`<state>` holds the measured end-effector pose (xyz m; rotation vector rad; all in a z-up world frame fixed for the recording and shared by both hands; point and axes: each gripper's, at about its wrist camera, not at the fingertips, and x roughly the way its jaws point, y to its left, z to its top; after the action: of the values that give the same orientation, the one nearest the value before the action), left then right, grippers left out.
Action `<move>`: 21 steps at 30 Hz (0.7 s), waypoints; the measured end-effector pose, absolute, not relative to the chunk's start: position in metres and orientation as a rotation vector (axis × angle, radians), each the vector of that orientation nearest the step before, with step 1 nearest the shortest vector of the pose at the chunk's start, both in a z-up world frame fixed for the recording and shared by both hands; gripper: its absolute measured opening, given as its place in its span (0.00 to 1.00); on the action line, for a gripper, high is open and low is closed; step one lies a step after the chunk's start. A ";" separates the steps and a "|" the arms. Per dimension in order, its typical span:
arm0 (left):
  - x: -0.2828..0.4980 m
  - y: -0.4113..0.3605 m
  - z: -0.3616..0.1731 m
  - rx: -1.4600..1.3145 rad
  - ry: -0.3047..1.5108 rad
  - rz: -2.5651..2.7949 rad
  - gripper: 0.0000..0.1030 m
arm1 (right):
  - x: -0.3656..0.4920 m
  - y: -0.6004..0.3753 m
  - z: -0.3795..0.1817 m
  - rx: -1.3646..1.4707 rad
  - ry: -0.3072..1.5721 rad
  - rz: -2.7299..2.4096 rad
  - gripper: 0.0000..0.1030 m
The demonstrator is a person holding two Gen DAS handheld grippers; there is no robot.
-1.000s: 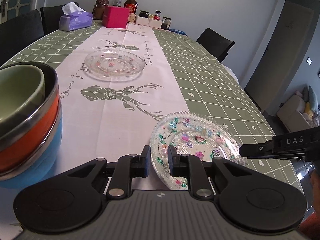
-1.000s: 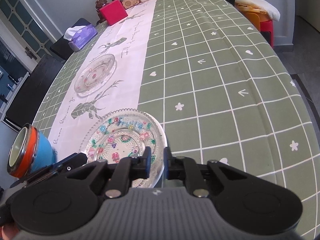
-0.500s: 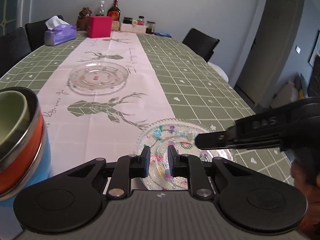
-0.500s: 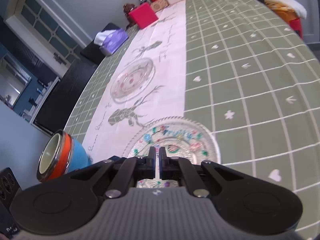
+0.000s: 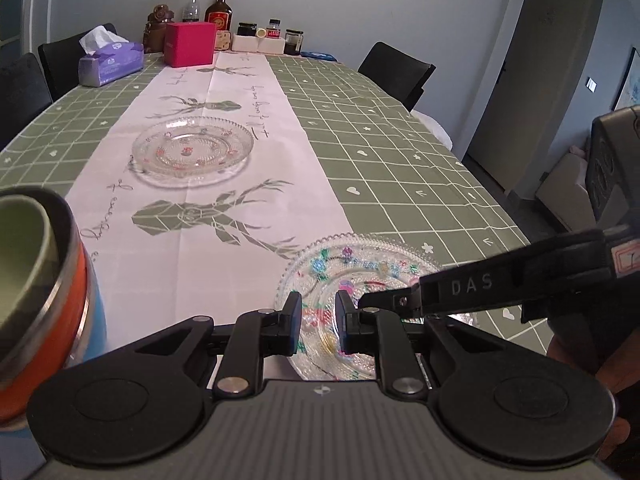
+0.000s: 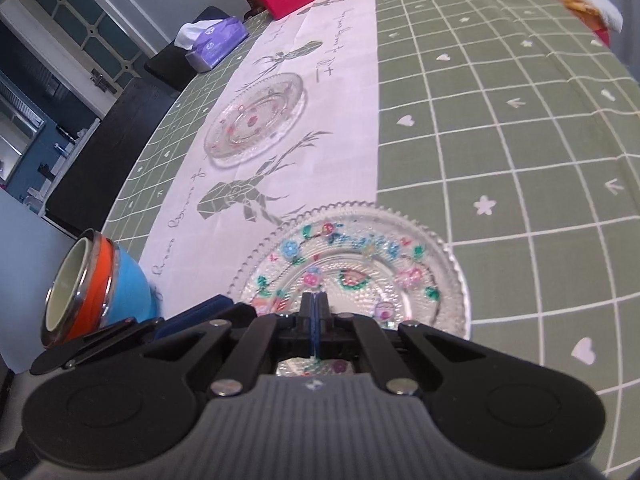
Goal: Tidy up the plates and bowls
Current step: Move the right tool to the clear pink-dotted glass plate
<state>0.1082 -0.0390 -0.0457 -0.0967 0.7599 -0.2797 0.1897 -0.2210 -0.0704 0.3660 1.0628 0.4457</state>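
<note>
A flowered glass plate [image 5: 372,264] [image 6: 360,264] lies on the table near the front edge. My right gripper [image 6: 316,304] is shut, and I see nothing between its fingers. Its tips hover over the near part of this plate, and in the left wrist view it [image 5: 368,300] reaches in from the right. My left gripper [image 5: 318,318] sits at the plate's left rim, its fingers a narrow gap apart and pressing on nothing. A second glass plate [image 5: 192,152] [image 6: 256,120] rests farther up the white runner. On the left stands a bowl stack [image 5: 40,280] [image 6: 100,280]: green inside orange inside blue.
At the far end of the green-checked table [image 5: 400,160] are a tissue box [image 5: 112,64], a pink box [image 5: 190,44], bottles and jars. Black chairs [image 5: 396,72] line both sides. A hand holds the right gripper at the lower right.
The right gripper's fingers have closed from a narrow gap to fully together. It has moved left, over the flowered plate. The left gripper's gap is unchanged.
</note>
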 end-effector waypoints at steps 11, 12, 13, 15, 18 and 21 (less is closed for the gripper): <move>0.133 -0.027 -0.010 -0.014 0.758 -0.332 0.19 | 0.191 -0.220 -0.069 0.360 1.065 0.439 0.00; 0.136 -0.025 -0.007 -0.014 0.763 -0.337 0.19 | 0.192 -0.220 -0.069 0.364 1.067 0.439 0.00; 0.140 -0.022 -0.003 -0.008 0.766 -0.339 0.19 | 0.193 -0.219 -0.070 0.370 1.069 0.439 0.00; 0.147 -0.017 0.004 0.017 0.769 -0.340 0.19 | 0.195 -0.218 -0.070 0.383 1.076 0.448 0.00; 0.160 -0.005 0.016 0.035 0.783 -0.336 0.19 | 0.197 -0.215 -0.071 0.403 1.090 0.469 0.00; 0.173 0.009 0.027 0.037 0.800 -0.320 0.19 | 0.202 -0.211 -0.069 0.391 1.084 0.461 0.00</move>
<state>0.1733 0.0087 0.0272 0.0374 0.7997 -0.3196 0.2016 -0.2109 -0.0691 0.3912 1.0844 0.4612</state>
